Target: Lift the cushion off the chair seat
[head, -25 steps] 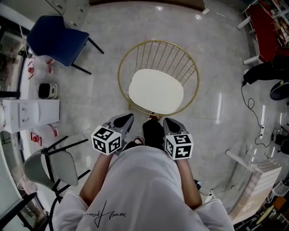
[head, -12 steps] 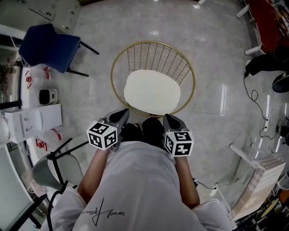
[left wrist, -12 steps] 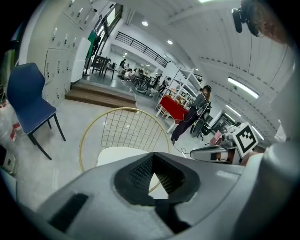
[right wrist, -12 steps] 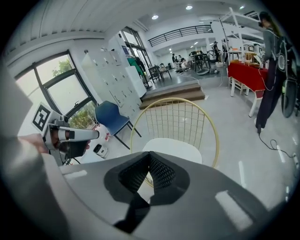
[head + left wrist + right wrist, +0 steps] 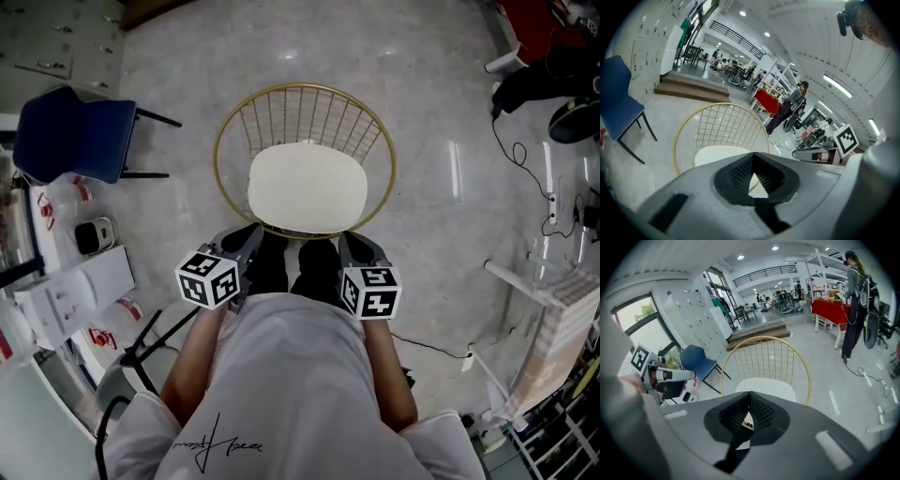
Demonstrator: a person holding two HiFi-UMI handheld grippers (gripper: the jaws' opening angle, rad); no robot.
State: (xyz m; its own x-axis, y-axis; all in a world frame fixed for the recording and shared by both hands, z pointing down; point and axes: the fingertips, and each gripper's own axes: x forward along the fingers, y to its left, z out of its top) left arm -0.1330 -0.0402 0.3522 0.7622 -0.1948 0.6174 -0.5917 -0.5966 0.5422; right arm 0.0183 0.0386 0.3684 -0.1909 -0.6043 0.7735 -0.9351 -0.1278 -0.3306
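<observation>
A round gold wire chair (image 5: 225, 141) stands on the pale floor with a white cushion (image 5: 307, 187) lying flat on its seat. Both grippers hover just short of the chair's front rim, apart from the cushion. My left gripper (image 5: 251, 234) is shut and holds nothing; in the left gripper view the left gripper (image 5: 752, 158) points over the cushion (image 5: 715, 153). My right gripper (image 5: 354, 242) is also shut and holds nothing. In the right gripper view the right gripper (image 5: 750, 395) has the cushion (image 5: 768, 384) and chair (image 5: 764, 338) just beyond it.
A blue chair (image 5: 75, 131) stands at the left, with white boxes (image 5: 75, 286) and a grey chair (image 5: 122, 375) below it. Cables (image 5: 553, 216) and a white rack (image 5: 553, 319) lie at the right. A person (image 5: 855, 287) stands by a red table (image 5: 829, 310).
Both grippers have drawn closer to the chair's front rim and dipped slightly; the chair now sits nearer and more centred between them. Both stay shut.
</observation>
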